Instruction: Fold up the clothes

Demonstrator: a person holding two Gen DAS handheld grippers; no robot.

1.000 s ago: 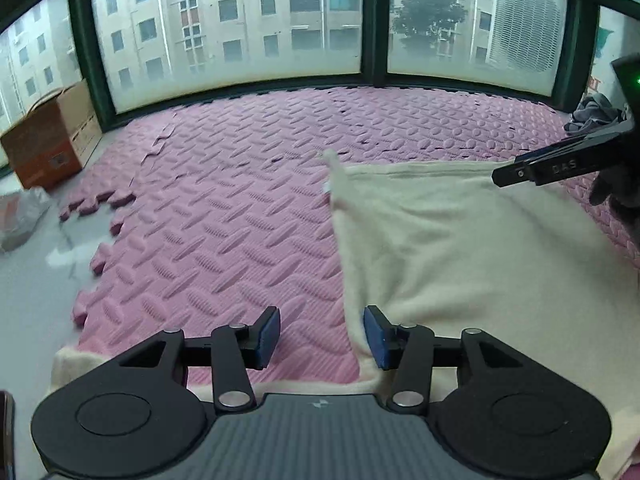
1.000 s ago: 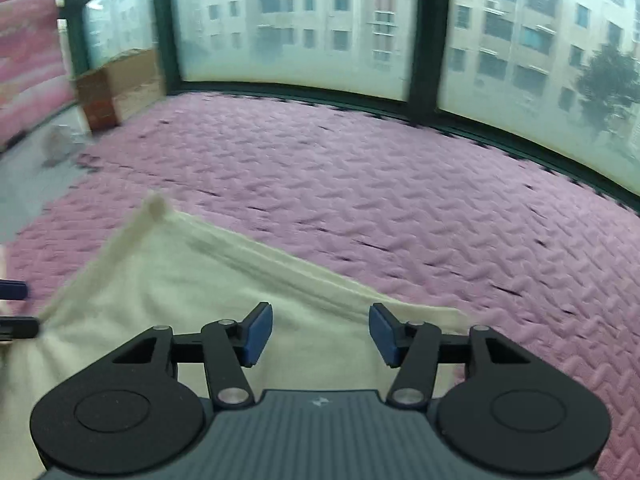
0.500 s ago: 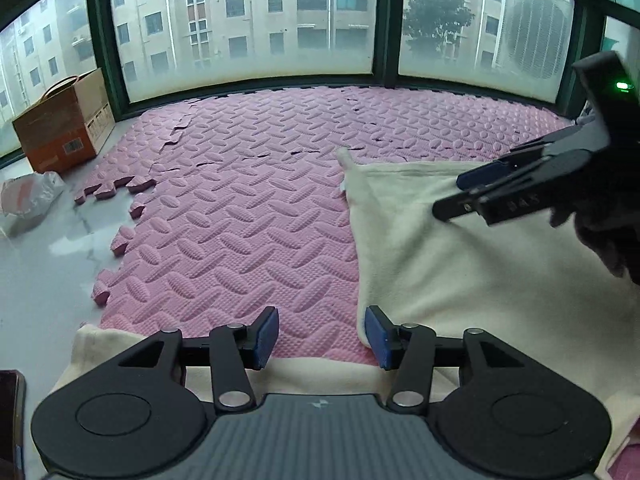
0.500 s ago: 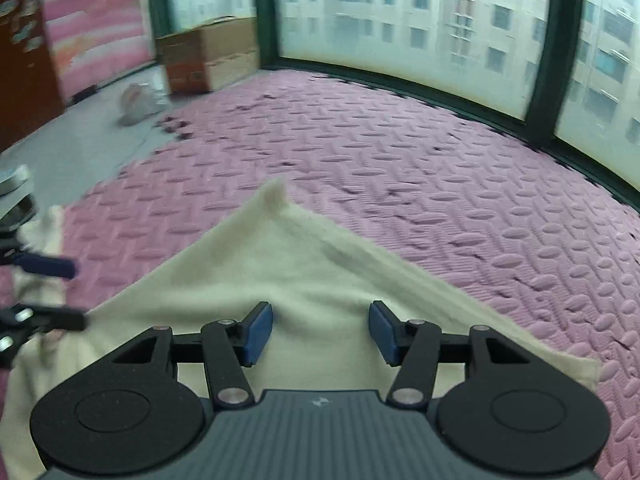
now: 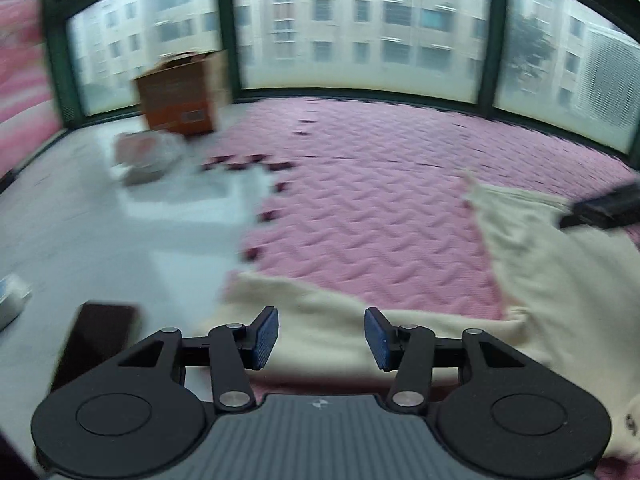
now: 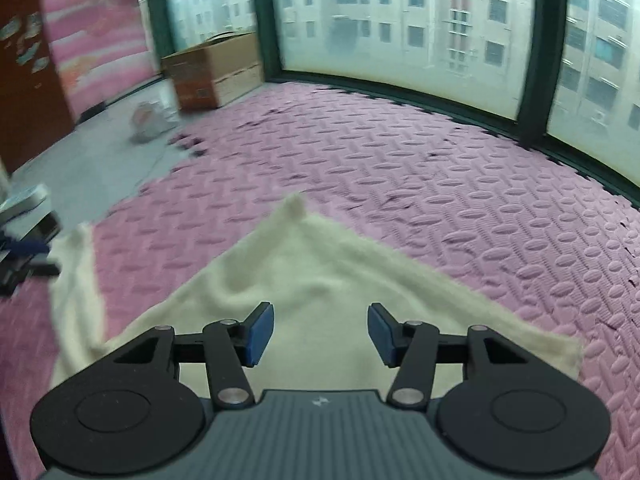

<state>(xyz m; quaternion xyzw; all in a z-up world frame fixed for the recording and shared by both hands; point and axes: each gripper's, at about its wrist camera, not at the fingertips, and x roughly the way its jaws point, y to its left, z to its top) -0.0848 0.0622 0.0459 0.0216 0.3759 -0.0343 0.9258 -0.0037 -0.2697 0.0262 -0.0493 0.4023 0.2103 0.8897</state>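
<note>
A: Pink foam mat covered most of the floor, green-framed windows behind it. Where was the garment?

B: Cream garment lay spread on the mat, one pointed corner toward the windows, a sleeve-like strip trailing off the mat's near left part. Slightly rumpled in the middle.

A: Right tool?

B: Right tool hovered over the garment's near part, blue pads wide apart, nothing between them.

A: Left tool?

B: Left tool was also wide, empty, over the garment's strip at the mat's near edge. Couldn't tell whether either touched the cloth. Frame was blurry.

A: Anything else?

B: Cardboard box stood off the mat's far left corner by the windows, a crumpled plastic bag just in front of it on bare grey floor. Dark flat thing, maybe a phone, lay on the floor left of the mat, near the left tool. The right tool's black tip showed over the garment at the right edge of the left view.
</note>
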